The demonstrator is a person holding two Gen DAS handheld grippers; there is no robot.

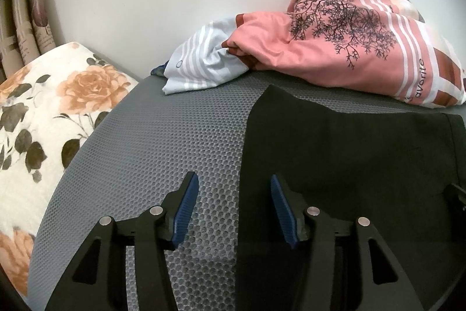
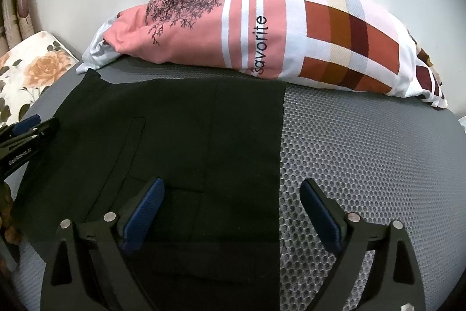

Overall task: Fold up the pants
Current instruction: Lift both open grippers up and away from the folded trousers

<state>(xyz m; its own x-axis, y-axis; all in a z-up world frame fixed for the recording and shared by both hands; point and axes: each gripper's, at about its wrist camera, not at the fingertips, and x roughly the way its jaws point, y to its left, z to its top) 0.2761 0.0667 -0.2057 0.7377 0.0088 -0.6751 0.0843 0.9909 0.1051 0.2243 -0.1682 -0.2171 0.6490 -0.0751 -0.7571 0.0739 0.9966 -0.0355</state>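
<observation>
Grey honeycomb-mesh mat (image 2: pixel 364 153) against a white wall, our landmark. We see one pair of black fabric pants (image 2: pixel 189 142) lying flat in a folded rectangle on the mat, far edge just short of the pink patterned bedding bundle (image 2: pixel 262 28) at the mat's back. One cream floral pillow (image 1: pixel 43 118) sits off the mat's left edge. Two grippers: left gripper (image 1: pixel 234 209) half spread, straddling the pants' left edge, pinching nothing; right gripper (image 2: pixel 231 212) spread wide over the right edge, empty. We judge both are placed to take the side edges for another fold.
</observation>
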